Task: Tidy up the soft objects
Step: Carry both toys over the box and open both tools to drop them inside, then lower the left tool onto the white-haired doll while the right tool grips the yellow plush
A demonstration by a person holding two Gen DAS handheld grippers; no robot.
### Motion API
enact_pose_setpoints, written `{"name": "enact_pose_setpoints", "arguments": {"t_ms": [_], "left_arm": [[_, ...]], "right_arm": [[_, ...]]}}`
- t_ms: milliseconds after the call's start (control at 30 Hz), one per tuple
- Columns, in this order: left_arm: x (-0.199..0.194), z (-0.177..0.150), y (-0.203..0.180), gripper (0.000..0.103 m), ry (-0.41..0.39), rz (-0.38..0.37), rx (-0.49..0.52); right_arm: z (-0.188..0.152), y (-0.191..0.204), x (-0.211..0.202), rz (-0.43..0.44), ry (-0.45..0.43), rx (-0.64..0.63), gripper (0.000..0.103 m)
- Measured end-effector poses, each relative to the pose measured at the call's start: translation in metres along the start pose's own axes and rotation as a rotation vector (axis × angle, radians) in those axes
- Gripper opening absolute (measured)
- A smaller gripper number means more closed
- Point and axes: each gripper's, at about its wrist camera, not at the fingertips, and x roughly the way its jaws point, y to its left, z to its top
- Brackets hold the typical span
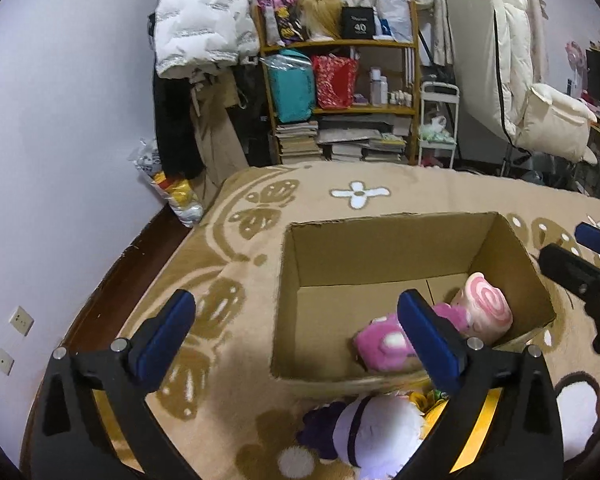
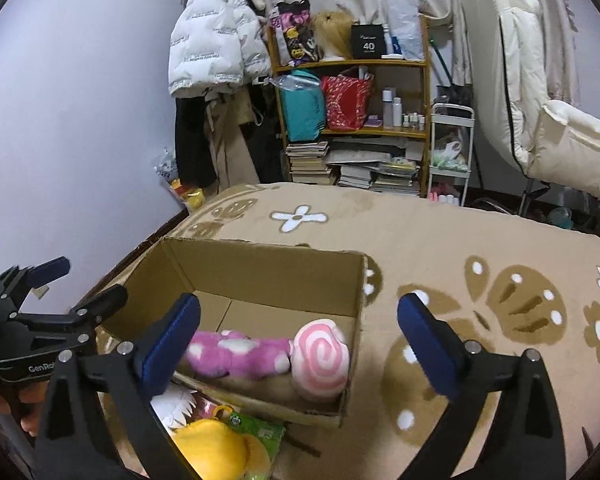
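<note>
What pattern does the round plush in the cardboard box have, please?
A pink-and-white swirl on the round plush, clearest in the right wrist view.

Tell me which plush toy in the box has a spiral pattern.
The swirl plush, white with a pink spiral, at the box's right end. The pink plush beside it has white spots instead.

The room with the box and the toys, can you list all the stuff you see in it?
Box: one, brown cardboard, open, on the rug.
Spotted toy: one, pink with white spots, inside the box.
Swirl toy: one, pink and white, inside the box beside the spotted toy.
Yellow toy: one, on the rug in front of the box.
White toy: one, white and purple, on the rug in front of the box.
Rug: one, tan with flower shapes.
Shelf: one, wooden, by the back wall, holding bags, bottles and books.
Jacket: one, white and puffy, hanging left of the shelf.
Left tool: open, empty.
Right tool: open, empty.
</note>
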Motion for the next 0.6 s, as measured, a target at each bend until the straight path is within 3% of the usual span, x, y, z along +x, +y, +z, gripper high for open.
{"name": "enact_pose_setpoints", "arguments": {"t_ms": [600], "left_arm": [[-0.058,-0.033,0.01,0.101,0.026,0.081,0.0]], "right_arm": [[-0.02,0.002,-0.059,0.02,0.036,0.04,0.103]]}}
